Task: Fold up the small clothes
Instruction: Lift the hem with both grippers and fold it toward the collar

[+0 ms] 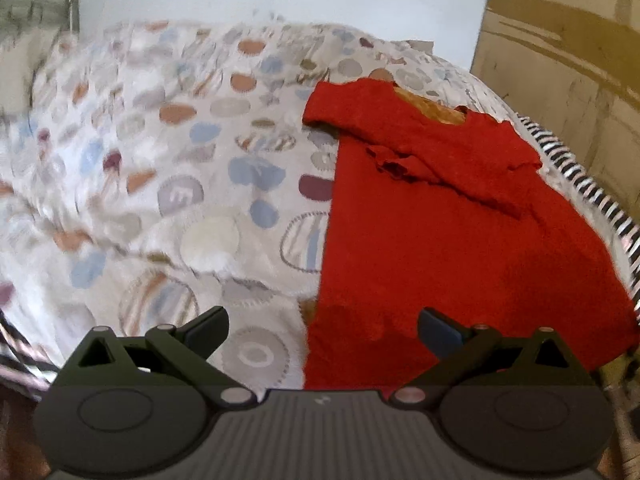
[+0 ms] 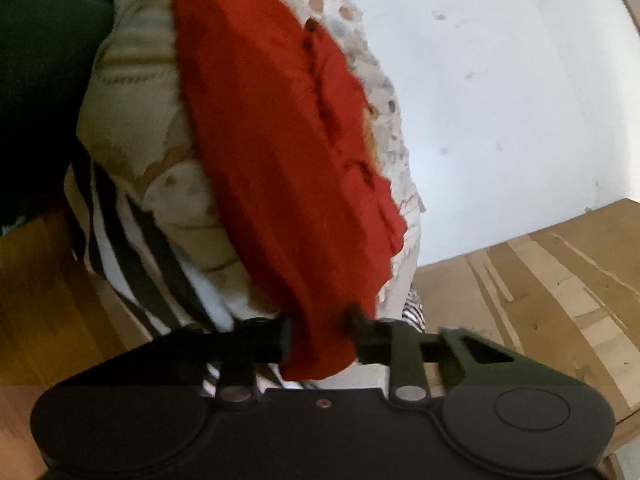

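A small red shirt point(image 1: 436, 240) lies flat on the patterned bedspread point(image 1: 180, 160), its sleeves and neck toward the far side. My left gripper point(image 1: 322, 330) is open and empty, hovering over the shirt's near left hem edge. In the right wrist view the red shirt point(image 2: 280, 152) stretches away from my right gripper point(image 2: 320, 340), whose fingers are closed on a bunched edge of the fabric at the bed's side.
A striped black-and-white sheet point(image 1: 592, 196) borders the bed's right edge and shows in the right wrist view point(image 2: 132, 248). A cardboard box point(image 1: 568, 60) stands to the right against the white wall point(image 2: 500, 100). Wooden floor point(image 2: 36, 292) lies below.
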`<action>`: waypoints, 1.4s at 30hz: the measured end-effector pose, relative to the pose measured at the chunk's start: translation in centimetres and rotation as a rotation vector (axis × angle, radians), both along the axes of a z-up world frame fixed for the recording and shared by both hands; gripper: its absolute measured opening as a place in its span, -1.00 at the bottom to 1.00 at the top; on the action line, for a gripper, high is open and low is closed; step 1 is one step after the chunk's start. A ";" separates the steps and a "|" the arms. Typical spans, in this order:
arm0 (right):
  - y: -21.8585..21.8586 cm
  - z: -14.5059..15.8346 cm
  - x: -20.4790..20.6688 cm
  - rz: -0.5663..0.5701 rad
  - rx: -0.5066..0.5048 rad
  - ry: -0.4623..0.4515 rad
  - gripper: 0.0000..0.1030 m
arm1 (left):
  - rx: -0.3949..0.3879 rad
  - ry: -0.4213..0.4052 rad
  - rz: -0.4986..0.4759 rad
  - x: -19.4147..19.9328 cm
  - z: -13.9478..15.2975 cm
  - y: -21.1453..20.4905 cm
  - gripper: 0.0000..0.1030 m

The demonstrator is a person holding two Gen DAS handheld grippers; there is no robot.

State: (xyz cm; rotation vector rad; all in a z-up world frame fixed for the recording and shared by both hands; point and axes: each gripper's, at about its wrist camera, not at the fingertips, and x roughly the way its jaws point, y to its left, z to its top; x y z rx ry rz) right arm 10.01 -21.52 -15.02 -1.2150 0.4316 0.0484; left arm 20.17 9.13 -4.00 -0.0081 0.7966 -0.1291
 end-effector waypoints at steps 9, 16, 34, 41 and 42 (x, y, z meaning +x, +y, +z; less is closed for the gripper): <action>-3.0 9.1 2.4 -0.058 0.514 0.075 -0.78 | 0.127 -0.200 -0.212 -3.3 -0.5 -4.2 0.99; -4.2 14.4 5.9 -0.069 0.824 0.105 -0.82 | 0.164 -0.231 -0.421 -5.5 -3.2 -10.4 0.99; -7.4 15.3 6.6 -0.181 1.195 0.091 -0.86 | 0.439 -0.221 -0.214 -1.9 -6.5 -12.2 0.94; -7.9 14.5 6.0 -0.204 1.227 0.096 -0.86 | 0.487 -0.283 -0.165 -2.8 -7.0 -9.3 0.69; -7.9 14.4 5.9 -0.207 1.231 0.099 -0.87 | 0.495 -0.301 -0.175 -3.2 -7.0 -9.2 0.66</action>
